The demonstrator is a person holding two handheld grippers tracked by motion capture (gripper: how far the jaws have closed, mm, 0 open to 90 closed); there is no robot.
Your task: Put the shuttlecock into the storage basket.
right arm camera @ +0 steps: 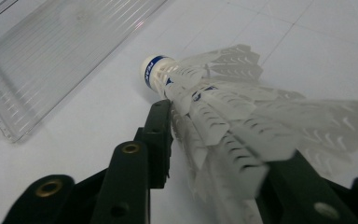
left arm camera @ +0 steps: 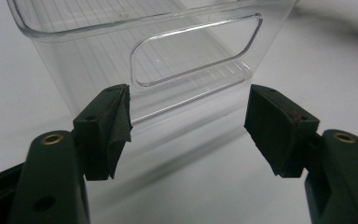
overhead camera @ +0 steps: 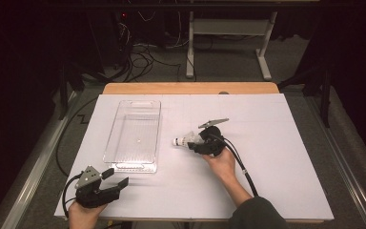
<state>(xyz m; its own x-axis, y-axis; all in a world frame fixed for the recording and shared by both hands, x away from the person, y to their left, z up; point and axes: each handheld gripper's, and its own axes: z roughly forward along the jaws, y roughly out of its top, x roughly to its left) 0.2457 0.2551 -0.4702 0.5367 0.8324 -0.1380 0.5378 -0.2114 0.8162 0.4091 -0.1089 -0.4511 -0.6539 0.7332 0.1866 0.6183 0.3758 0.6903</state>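
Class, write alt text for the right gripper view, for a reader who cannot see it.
A white feathered shuttlecock sits clamped between the two black jaws of the right gripper, its cork tip pointing away from the camera. Beyond it, at upper left, a clear plastic bin rests on the white table.

Shuttlecock white, blue band on cork; bin clear, ribbed; fingers black; table white.

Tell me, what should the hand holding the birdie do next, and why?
Probably carry the birdie left, over the bin. The right gripper is shut on its feathers, cork end pointing at the bin, which lies just beside it with nothing inside. The left gripper waits open by the bin's near end.
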